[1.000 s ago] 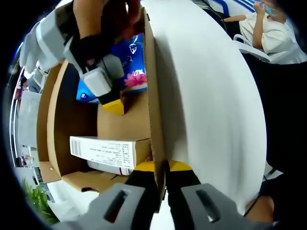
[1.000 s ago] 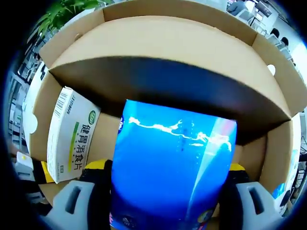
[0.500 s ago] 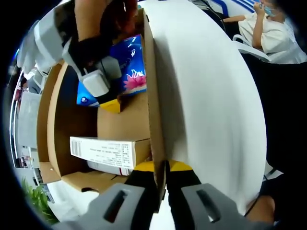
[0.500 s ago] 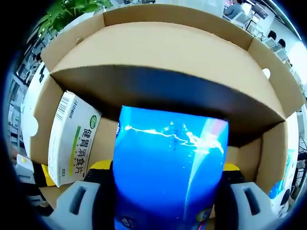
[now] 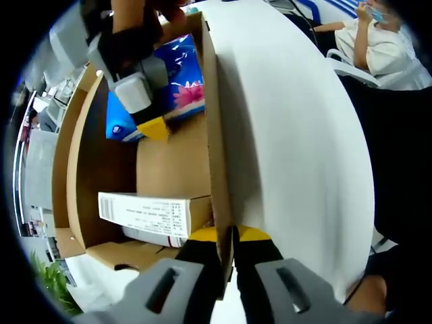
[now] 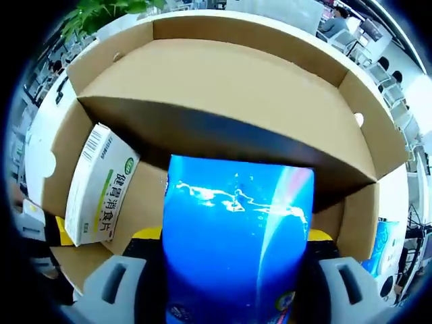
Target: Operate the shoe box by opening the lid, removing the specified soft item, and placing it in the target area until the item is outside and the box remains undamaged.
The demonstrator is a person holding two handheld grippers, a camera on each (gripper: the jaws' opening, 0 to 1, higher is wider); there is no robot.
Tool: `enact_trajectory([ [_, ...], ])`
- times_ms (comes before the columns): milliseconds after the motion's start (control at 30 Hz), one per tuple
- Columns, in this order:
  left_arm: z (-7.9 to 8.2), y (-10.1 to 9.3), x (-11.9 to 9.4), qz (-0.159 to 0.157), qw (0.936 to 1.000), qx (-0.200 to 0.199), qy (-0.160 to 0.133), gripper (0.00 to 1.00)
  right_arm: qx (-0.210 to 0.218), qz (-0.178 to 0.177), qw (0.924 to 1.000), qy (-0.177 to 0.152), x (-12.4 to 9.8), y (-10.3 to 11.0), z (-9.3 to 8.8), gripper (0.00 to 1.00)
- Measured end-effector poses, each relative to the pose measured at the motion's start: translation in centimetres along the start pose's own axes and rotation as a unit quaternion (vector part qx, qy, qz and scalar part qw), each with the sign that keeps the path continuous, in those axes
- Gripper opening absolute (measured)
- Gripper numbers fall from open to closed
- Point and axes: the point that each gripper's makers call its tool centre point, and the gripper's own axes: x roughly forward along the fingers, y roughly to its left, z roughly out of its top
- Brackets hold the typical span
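My right hand-held gripper clamps the glossy blue soft pack, low in frame, inside the brown cardboard shoe box. I'd lift straight, clear of its walls, while my left hand-held gripper pinches the box wall.

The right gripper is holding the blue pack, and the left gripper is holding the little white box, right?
Not quite. The right gripper does hold the blue pack, but the left gripper is clamped on the shoe box's lid, as the left gripper view shows. The white box lies untouched inside.
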Motion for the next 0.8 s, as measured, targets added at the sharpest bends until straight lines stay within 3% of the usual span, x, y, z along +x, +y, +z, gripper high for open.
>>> enact_trajectory([
  [800, 0.0, 0.0, -0.2, -0.006, 1.0000, -0.002, -0.007, 0.04, -0.008, 0.022, 0.9997, -0.008, -4.1, 0.9, 1.3, 0.76],
])
